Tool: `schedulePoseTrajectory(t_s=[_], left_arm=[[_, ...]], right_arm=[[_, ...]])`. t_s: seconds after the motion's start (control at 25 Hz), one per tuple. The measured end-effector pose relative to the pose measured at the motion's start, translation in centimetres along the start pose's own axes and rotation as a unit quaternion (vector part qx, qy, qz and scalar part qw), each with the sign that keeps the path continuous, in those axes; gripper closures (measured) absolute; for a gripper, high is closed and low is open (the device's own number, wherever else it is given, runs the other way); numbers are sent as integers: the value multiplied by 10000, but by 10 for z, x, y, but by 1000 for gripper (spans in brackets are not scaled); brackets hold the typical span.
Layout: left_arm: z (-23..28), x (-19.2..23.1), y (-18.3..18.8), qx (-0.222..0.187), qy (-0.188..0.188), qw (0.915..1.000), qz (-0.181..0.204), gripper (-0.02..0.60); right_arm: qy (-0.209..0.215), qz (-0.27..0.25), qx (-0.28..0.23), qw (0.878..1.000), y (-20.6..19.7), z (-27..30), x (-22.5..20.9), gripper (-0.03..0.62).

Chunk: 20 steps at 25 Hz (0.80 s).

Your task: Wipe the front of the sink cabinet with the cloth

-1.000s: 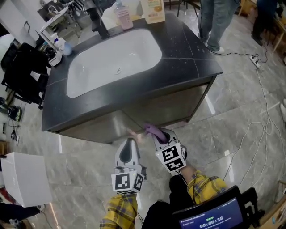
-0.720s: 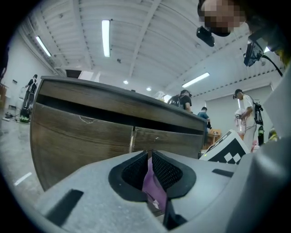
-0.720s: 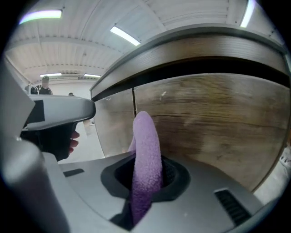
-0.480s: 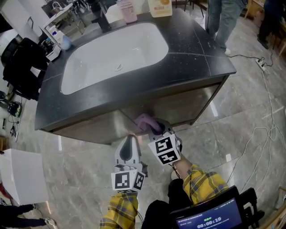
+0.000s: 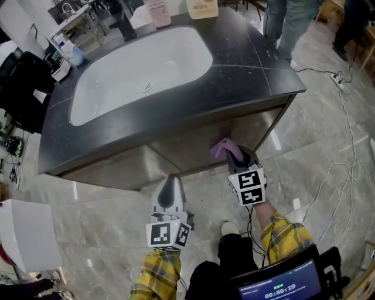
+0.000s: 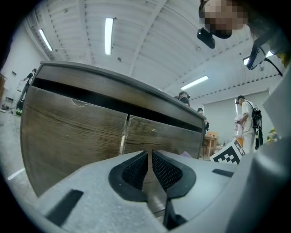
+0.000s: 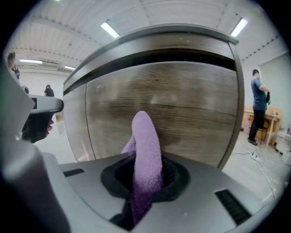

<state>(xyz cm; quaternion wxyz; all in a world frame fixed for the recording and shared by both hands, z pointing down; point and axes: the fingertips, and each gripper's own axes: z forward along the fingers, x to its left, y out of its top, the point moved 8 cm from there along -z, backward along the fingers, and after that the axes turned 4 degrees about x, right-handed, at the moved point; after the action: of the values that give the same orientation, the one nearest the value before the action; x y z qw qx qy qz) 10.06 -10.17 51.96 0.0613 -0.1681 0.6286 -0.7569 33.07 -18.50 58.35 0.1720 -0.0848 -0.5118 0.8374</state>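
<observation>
The sink cabinet has a dark stone top (image 5: 246, 64) with a white basin (image 5: 140, 70) and wood-grain doors (image 5: 193, 149) (image 7: 173, 113) (image 6: 72, 132) below. A purple cloth (image 5: 223, 147) (image 7: 146, 159) is clamped in my right gripper (image 5: 234, 157) (image 7: 148, 175), which is shut on it and holds it up against the right door. My left gripper (image 5: 169, 190) (image 6: 150, 170) hangs low before the seam between the two doors, jaws shut with nothing between them, a short way off the wood.
Bottles and a box (image 5: 202, 7) stand at the back of the counter beside a black tap (image 5: 126, 23). A person (image 5: 287, 23) stands behind the cabinet's right end. White cables (image 5: 345, 164) trail over the marble floor at right. A black bag (image 5: 23, 88) sits at left.
My right gripper has carried the cloth to the right along the cabinet front, from near the door seam onto the right door. The left gripper has stayed put.
</observation>
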Motion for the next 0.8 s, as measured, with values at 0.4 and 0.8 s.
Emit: schedulePoseTrajectory(t_s=[0.4, 0.8], left_arm=[[19, -5, -5, 35, -180, 9998, 59, 553], [33, 0, -16, 83, -199, 9998, 43, 552]], right_arm=[[-762, 223, 389, 9961, -31, -10, -71, 556], [-1354, 786, 474, 9865, -55, -23, -115, 556]])
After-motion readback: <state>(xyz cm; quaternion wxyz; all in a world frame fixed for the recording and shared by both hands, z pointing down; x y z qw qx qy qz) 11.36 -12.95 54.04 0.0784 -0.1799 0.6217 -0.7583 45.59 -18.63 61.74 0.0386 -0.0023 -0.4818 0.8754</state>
